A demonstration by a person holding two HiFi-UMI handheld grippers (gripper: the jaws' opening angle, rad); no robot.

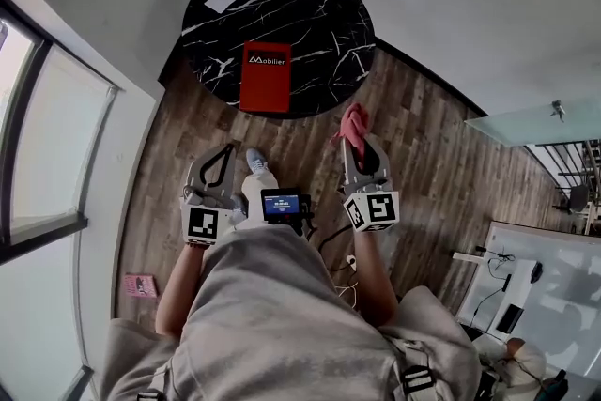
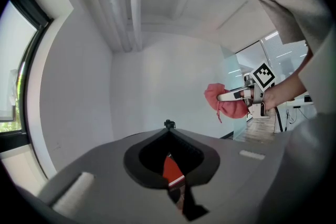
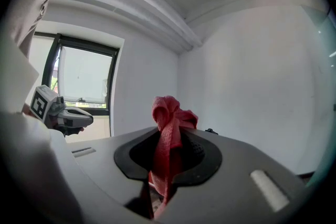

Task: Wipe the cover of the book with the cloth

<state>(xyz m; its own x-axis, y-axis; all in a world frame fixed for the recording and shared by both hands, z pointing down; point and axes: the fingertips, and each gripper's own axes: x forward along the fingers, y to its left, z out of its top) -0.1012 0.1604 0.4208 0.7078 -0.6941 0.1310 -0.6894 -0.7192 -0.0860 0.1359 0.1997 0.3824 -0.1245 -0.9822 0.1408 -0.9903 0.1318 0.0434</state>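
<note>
While the book (image 1: 266, 77) lies flat at the table's (image 1: 310, 23) near edge, long axis pointing away from the person, the right gripper (image 1: 358, 141) clamps the cloth (image 1: 355, 122) short of it; the left gripper (image 1: 230, 149) is closed, empty.

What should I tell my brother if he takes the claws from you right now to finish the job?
Left claw: shut, holding nothing, over the wooden floor, short of the table.
Right claw: shut on the red cloth, also short of the table.
Red book: lies flat at the near edge of the round black table, with nothing touching it.
Done: the cloth is in the claw.
Left: carry the cloth to the book's cover and wipe it.
</note>
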